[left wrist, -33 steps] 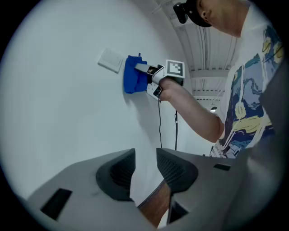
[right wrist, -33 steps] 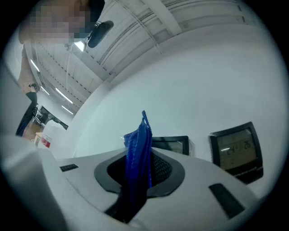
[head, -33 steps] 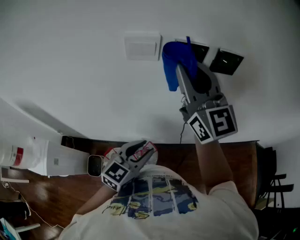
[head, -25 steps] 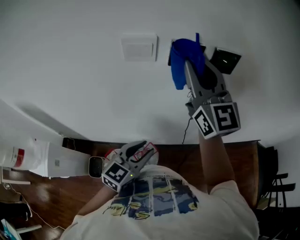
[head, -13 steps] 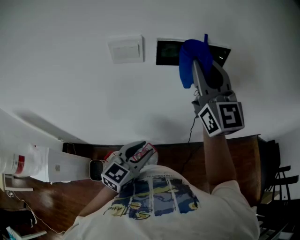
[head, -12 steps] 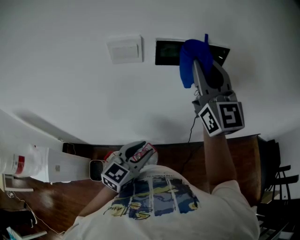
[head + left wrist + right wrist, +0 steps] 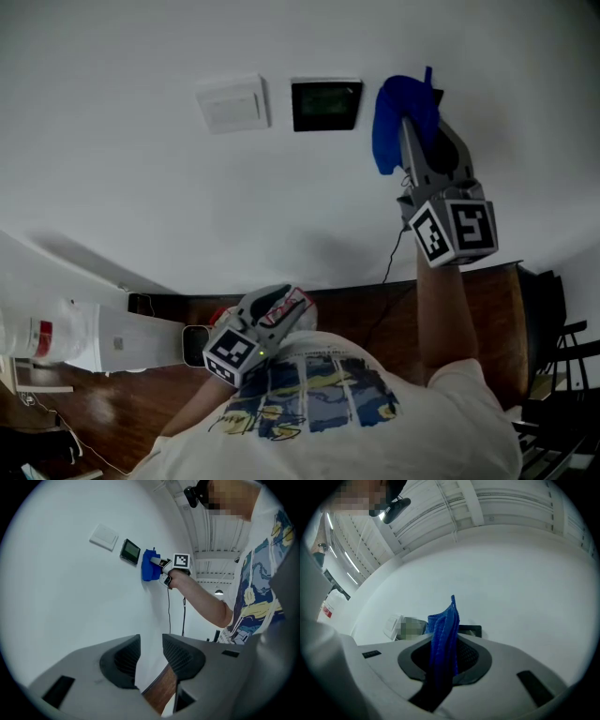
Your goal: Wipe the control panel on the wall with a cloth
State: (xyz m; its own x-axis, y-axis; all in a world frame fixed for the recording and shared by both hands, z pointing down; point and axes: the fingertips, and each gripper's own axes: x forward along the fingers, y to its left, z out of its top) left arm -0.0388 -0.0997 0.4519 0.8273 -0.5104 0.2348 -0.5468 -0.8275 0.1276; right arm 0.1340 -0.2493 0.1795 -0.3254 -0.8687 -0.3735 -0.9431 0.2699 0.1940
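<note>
While pinched in the right gripper, the blue cloth touches the wall beside the control panel.

On the wall: switch plate left, control panel just right of it, cloth right of the panel, against the wall, between right gripper jaws. Left gripper low, by the person's chest.

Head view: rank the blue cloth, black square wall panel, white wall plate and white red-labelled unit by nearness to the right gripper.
1. blue cloth, clamped in the right gripper.
2. black square wall panel, just left.
3. white wall plate, further left.
4. white red-labelled unit, far lower left.
</note>
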